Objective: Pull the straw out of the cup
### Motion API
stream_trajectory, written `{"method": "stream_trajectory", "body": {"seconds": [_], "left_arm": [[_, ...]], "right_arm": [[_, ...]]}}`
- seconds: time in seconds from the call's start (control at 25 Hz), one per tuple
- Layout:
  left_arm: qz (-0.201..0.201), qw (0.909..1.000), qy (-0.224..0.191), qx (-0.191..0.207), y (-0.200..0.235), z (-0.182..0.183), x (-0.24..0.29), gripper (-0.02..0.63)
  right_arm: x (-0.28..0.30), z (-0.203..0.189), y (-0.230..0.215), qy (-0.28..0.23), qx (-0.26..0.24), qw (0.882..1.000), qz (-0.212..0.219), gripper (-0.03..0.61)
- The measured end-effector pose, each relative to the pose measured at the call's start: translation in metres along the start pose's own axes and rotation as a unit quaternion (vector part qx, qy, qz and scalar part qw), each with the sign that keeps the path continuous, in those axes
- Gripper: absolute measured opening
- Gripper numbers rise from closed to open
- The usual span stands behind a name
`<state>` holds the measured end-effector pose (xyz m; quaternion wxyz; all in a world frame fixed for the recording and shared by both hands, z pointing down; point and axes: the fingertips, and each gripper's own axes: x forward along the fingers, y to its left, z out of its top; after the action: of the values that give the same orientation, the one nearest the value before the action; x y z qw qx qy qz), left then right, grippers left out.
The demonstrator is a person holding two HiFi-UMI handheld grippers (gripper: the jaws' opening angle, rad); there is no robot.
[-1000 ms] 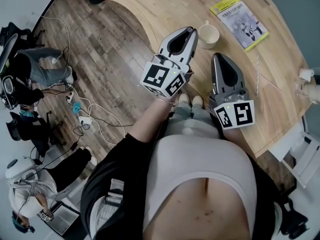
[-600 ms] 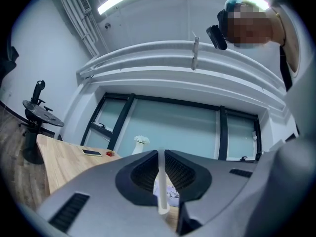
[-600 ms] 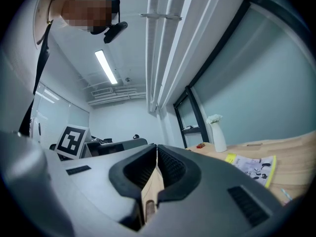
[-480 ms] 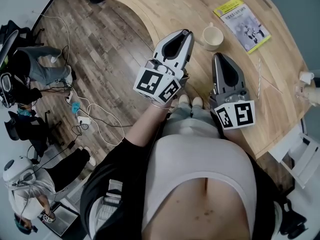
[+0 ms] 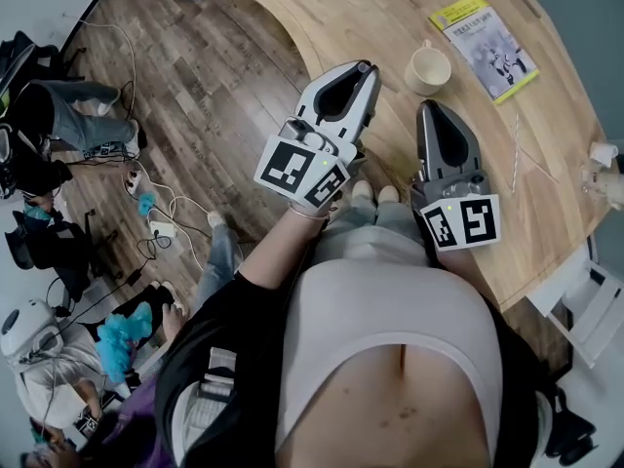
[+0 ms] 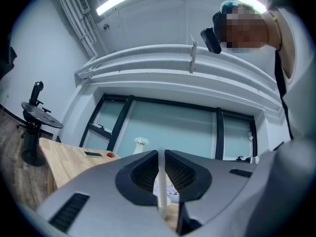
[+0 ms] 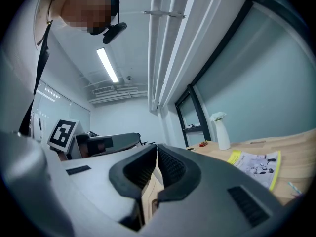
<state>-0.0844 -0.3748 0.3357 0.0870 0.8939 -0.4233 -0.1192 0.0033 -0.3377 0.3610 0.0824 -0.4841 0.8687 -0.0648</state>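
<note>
On table (image 5: 331,8), cup (image 5: 429,69) near booklet (image 5: 487,45), straw (image 5: 515,152) flat beside right gripper (image 5: 429,106), lengthwise parallel to it, left gripper (image 5: 365,67) and right gripper both clenched.

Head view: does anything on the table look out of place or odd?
The straw lies flat on the table, to the right of the cup rather than in it, odd for a pull-out task. No spill or damage shows.
</note>
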Motion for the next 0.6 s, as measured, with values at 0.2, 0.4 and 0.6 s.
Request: {"method": "stream_trajectory", "body": {"seconds": [0.2, 0.4, 0.6], "left_arm": [[-0.007, 0.9999, -0.006, 0.005, -0.003, 0.002, -0.012, 0.043], [-0.009, 0.9999, -0.004, 0.006, -0.011, 0.001, -0.022, 0.043], [-0.009, 0.9999, -0.006, 0.010, -0.028, 0.003, -0.030, 0.043]], "right_arm": [[0.000, -0.001, 0.007, -0.002, -0.005, 1.000, 0.002, 0.031], [-0.008, 0.003, 0.011, -0.005, -0.008, 1.000, 0.003, 0.031], [-0.023, 0.011, 0.018, -0.009, -0.014, 1.000, 0.010, 0.031]]}}
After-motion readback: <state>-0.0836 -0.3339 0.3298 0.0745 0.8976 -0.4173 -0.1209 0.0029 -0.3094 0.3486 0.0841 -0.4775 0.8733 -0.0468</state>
